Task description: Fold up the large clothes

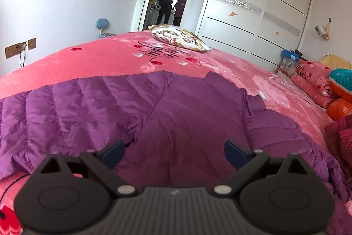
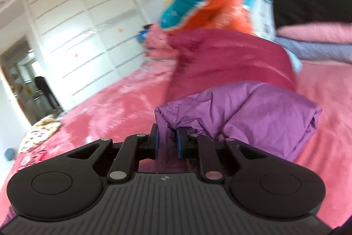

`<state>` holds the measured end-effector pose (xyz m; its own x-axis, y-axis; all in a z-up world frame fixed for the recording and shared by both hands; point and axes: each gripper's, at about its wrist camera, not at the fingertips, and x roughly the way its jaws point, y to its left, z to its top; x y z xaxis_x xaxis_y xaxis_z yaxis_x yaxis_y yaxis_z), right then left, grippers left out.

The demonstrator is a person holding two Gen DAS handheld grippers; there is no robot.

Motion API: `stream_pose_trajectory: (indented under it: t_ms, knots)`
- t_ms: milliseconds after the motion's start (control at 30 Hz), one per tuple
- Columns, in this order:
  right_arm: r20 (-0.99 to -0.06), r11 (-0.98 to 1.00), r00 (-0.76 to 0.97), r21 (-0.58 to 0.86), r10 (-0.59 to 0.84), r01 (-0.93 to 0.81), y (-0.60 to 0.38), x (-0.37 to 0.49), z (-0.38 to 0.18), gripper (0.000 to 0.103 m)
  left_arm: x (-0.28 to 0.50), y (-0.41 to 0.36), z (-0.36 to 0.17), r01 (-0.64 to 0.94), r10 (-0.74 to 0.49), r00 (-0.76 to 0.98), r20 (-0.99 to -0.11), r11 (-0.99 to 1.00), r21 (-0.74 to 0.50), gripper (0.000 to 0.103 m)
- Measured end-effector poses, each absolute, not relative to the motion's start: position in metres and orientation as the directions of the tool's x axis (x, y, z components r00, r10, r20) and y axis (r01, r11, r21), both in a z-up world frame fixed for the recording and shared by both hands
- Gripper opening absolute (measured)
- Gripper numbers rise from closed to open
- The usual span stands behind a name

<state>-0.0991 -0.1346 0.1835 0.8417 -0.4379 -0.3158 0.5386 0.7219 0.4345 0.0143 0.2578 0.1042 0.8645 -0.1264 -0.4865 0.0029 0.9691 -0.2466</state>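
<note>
Right wrist: purple jacket between right gripper pads.

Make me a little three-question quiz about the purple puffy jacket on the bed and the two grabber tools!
1. True or false: the left gripper has its jaws clamped on the purple quilted puffy jacket.
2. What does the right gripper hold? A) the gold and white patterned pillow B) a bunched part of the purple jacket C) nothing
3. Fill in: the jacket lies on a fluffy ____ bedspread with red hearts.

Key:
1. False; its jaws stand wide apart above the spread-out jacket.
2. B; its jaws are shut on purple fabric.
3. Pink.
</note>
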Motion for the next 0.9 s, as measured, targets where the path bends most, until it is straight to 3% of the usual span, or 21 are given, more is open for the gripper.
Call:
stream_pose_trajectory:
  t_ms: [200,367,567,667,800,900]
  knots:
    - [-0.255,0.788,0.899,0.436,-0.356,0.435,-0.114,-0.054,0.202,0.011,0.021,0.263,0.102,-0.012,-0.129,0.857,-0.499,0.963,-0.268,0.097]
    - [-0.194,0.893,0.946,0.325,-0.259,0.311,-0.085,-0.010,0.228,0.010,0.027,0.273,0.101,-0.036,-0.128,0.849,-0.513,0.954,-0.298,0.097]
    - [-0.260,0.901,0.939,0.312,-0.224,0.302,-0.067,-0.002,0.207,0.013,0.032,0.287,0.096,-0.070,-0.138,0.829,-0.542,0.936,-0.345,0.097]
    - [-0.342,0.836,0.902,0.385,-0.264,0.391,-0.080,-0.033,0.175,0.028,0.033,0.287,0.095,-0.056,-0.149,0.827,-0.543,0.938,-0.343,0.097]
    - [-0.454,0.679,0.845,0.529,-0.281,0.510,-0.104,-0.103,0.126,0.069,0.031,0.273,0.094,0.011,-0.182,0.822,-0.540,0.953,-0.303,0.097]
    - [-0.532,0.519,0.800,0.618,-0.278,0.591,-0.125,-0.156,0.097,0.074,0.027,0.256,0.093,0.079,-0.213,0.820,-0.532,0.961,-0.263,0.097]
